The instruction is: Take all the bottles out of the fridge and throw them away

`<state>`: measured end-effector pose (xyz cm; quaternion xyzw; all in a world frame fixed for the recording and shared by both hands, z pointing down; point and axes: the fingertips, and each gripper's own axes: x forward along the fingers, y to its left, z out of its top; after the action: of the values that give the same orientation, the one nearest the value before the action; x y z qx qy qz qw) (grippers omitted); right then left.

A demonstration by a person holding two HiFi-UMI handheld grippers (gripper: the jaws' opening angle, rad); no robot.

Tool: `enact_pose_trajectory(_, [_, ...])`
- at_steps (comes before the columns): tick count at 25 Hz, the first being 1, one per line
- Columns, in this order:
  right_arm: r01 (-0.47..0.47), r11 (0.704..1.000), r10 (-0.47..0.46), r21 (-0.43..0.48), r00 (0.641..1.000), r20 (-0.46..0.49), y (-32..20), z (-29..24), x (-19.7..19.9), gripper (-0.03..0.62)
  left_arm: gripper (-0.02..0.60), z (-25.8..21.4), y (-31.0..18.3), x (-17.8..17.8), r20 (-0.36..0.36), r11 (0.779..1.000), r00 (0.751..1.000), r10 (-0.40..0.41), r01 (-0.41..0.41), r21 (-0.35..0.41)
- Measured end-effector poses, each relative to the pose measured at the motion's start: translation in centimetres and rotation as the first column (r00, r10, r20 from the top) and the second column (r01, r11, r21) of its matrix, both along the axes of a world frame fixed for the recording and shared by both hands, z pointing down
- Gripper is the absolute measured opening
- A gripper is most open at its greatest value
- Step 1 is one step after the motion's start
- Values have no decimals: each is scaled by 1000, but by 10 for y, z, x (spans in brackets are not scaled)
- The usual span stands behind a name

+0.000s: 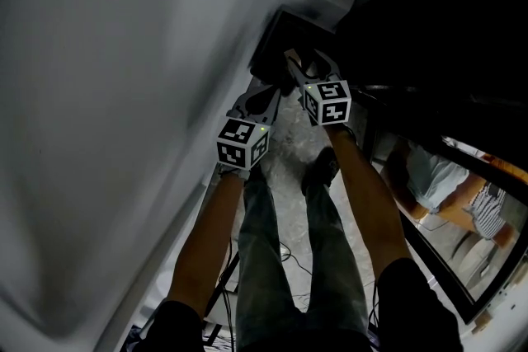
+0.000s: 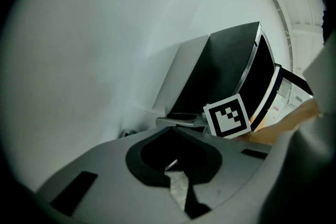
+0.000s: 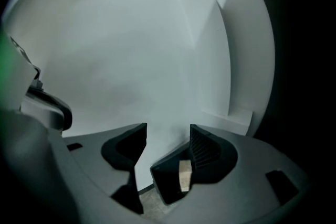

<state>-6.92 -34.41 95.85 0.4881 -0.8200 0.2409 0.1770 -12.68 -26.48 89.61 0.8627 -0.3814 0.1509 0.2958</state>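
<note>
No bottle shows in any view. In the head view both grippers are held out over the floor, in front of a black box-like bin (image 1: pixel 280 41) that stands against the white wall. My right gripper (image 1: pixel 295 63) reaches closest to the bin's top. Its jaws (image 3: pixel 168 139) stand open with only white wall between them. My left gripper (image 1: pixel 270 96) hangs lower and to the left, and its pads (image 2: pixel 170 131) meet at the tip, shut on nothing. From the left gripper view the bin (image 2: pixel 220 76) stands ahead, with the right gripper's marker cube (image 2: pixel 227 115) before it.
A broad white surface (image 1: pixel 107 95) fills the left side. A dark glass door (image 1: pixel 445 177) at the right reflects people. The person's legs stand on a pale mottled floor (image 1: pixel 289 165), and thin cables (image 1: pixel 290 253) lie by the feet.
</note>
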Motion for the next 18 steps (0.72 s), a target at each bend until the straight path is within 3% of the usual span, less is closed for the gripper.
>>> enact_pose_trajectory(7, [-46,999,46,6,999,-4,24,-33,9,237,2,-24,6,-11,-4,1000,1000,3,-3,8])
enact_pose_trajectory(13, [-141,990,141,9,990,-23,66,-97,24,15,2,-95,17,-11,-8,998,999,45,-45,52])
enact_pose_trajectory(18, [-178,984,178,19,984,-23,102,-174,20,8,2,-161,40,-11,-21,995,997,79,-77,68])
